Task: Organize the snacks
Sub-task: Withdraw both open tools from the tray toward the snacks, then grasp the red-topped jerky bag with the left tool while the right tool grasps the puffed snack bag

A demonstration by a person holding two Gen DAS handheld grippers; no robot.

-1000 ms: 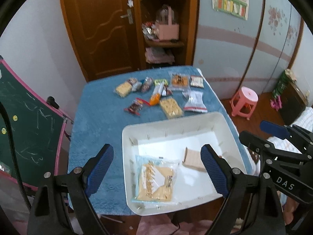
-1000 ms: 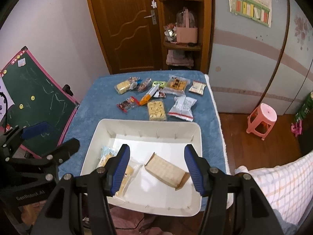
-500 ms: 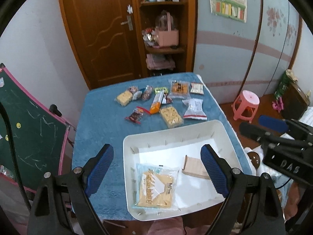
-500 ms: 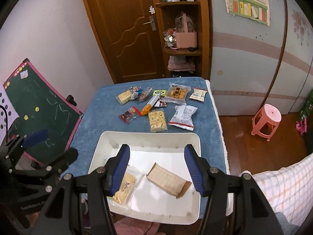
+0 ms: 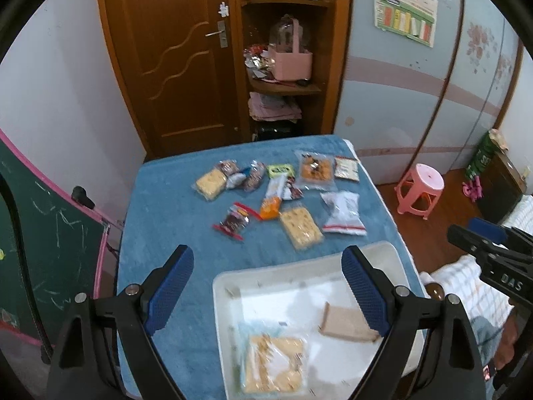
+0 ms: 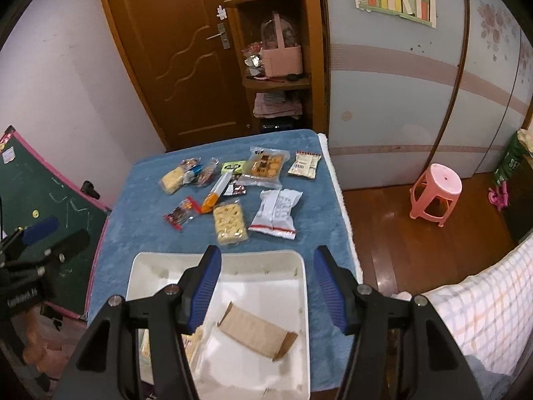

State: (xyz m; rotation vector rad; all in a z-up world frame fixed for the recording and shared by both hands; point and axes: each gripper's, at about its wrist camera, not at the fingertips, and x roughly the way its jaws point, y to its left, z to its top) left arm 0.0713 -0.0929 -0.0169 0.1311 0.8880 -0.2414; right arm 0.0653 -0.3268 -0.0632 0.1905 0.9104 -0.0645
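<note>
Progress: two packets are already lying in the white tray [image 6: 301, 286]; roughly ten are judged still to be moved, so the sorting is at an early stage.
In the tray: a clear-wrapped packet of pale crackers [image 5: 274, 363] is seen at the near left side, and a plain brown packet [image 6: 256, 331] lies flat toward the near right, apart from it.
Left on the desk: loose snacks are scattered beyond the tray's far rim on the blue cloth of the desk [image 6: 146, 220].
Nearest to the tray: a clear packet of yellow biscuits [image 6: 230, 221] and a white packet with a red edge [image 6: 276, 210] lie side by side, just beyond the rim.
Further back: a small red wrapper [image 6: 180, 215], an orange-tipped stick packet [image 6: 216, 193], a bag of brown pieces [image 6: 265, 166], a small white sachet [image 6: 304, 165] and a cluster at the far left [image 6: 183, 175] are spread out, some overlapping.
Look of the snacks: all are small, flat, sealed in film; labels are too blurred to be read.
Left gripper [image 5: 266, 296]: held wide open above the tray's near left part, nothing between its blue pads.
Right gripper [image 6: 266, 286]: held about half open over the tray, nothing gripped.
</note>
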